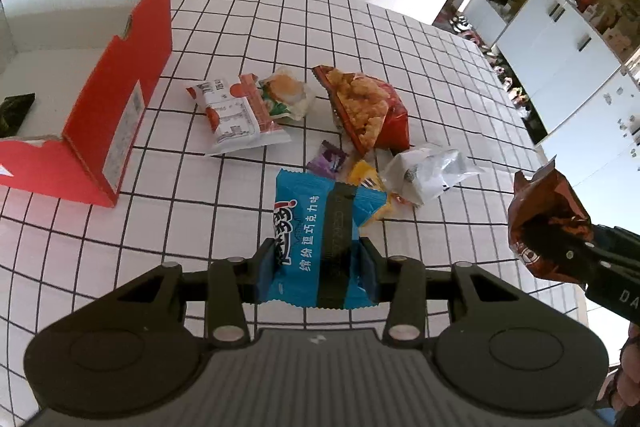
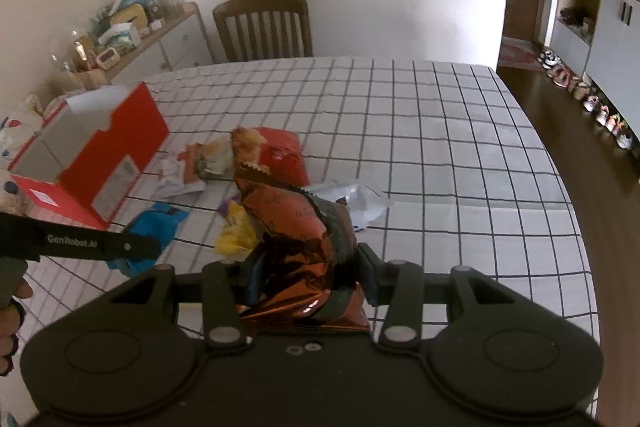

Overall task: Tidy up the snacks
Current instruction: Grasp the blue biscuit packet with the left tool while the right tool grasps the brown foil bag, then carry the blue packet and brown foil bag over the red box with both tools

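My left gripper (image 1: 318, 261) is shut on a blue snack packet (image 1: 316, 223) and holds it above the checked table. My right gripper (image 2: 306, 273) is shut on a brown foil snack bag (image 2: 296, 227), which also shows at the right of the left wrist view (image 1: 548, 223). An open red box (image 1: 116, 99) with a white inside stands at the left, seen too in the right wrist view (image 2: 104, 155). A dark packet (image 1: 14, 109) lies inside it. Loose on the table are a red-and-white packet (image 1: 236, 115), a burger-print packet (image 1: 286, 93), a red chip bag (image 1: 368, 107), a white wrapper (image 1: 428, 171), and small purple (image 1: 330, 159) and yellow (image 1: 366, 177) packets.
The table (image 2: 440, 147) has a white cloth with a black grid. A wooden chair (image 2: 264, 27) stands at its far side. A sideboard (image 2: 152, 39) with clutter is at the far left. Shoes (image 2: 592, 103) line the floor by white cabinets on the right.
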Demonstrator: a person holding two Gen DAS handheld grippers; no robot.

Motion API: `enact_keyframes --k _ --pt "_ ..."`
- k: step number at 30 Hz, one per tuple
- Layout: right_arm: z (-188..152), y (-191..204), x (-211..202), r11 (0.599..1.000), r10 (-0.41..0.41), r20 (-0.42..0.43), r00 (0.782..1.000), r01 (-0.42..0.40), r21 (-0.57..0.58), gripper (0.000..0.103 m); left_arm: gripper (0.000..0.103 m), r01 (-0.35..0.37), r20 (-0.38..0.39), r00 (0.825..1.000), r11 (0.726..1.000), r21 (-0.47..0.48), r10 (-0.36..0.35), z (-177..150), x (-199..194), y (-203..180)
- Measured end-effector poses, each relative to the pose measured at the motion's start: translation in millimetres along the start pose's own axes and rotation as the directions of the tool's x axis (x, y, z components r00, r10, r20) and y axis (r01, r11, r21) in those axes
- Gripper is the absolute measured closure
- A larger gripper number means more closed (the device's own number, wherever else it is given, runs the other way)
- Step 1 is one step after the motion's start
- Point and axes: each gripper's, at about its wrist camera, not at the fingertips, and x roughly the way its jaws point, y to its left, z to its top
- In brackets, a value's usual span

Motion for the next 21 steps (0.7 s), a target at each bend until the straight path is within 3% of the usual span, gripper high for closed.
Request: enact_keyframes --k 11,21 --pt "11 30 -31 0.999 0.033 0.046 0.998 -0.033 -0.010 0.059 0.061 0.026 0.066 0.997 1.000 0.000 -0.026 10 -50 14" --pt "33 86 -33 0.995 0.079 0.085 0.993 -0.073 -0.062 0.059 0.061 0.040 0.141 0.989 0.999 0.013 -0.041 28 -91 47"
